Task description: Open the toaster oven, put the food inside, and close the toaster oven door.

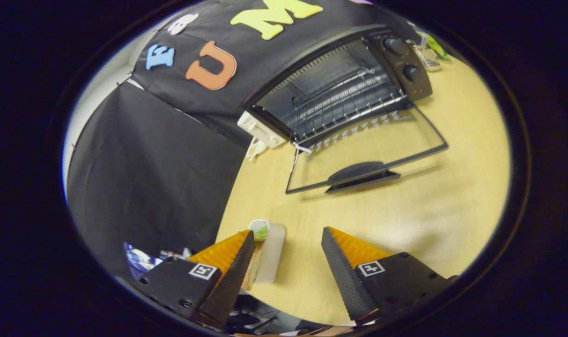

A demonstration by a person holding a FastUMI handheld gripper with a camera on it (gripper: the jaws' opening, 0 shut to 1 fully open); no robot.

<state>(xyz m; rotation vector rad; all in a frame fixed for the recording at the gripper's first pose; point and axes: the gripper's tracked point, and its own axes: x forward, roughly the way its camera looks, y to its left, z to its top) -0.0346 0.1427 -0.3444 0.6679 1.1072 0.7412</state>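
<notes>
The toaster oven (340,89) stands at the far side of the table (452,196), against the booth wall, and serves as the reference for all positions below. Its door (368,150) is fully open and lies folded down toward the gripper, nearly flat above the table top, with the door handle (362,174) at the edge nearest the gripper. The wire rack (344,110) inside the oven is bare, and two control knobs (403,58) sit on the panel at the oven's right. The food (261,231), a small item with a white and green end resting at a pale rectangular tray (270,252), lies on the table well short of the door, near the table's left edge and touching or just beside the left finger (237,267) of the gripper (288,238). The jaws stand wide apart and hold nothing; bare table shows between them. Judged from this layout, the opening step is complete and the pick-up of the food is the step in hand. The next move calls for shifting the gripper leftward so that the food sits between both fingers, closing on it squarely, then carrying it over the lowered door onto the rack without striking the handle. Whether the tray is to travel with the food cannot be determined.
</notes>
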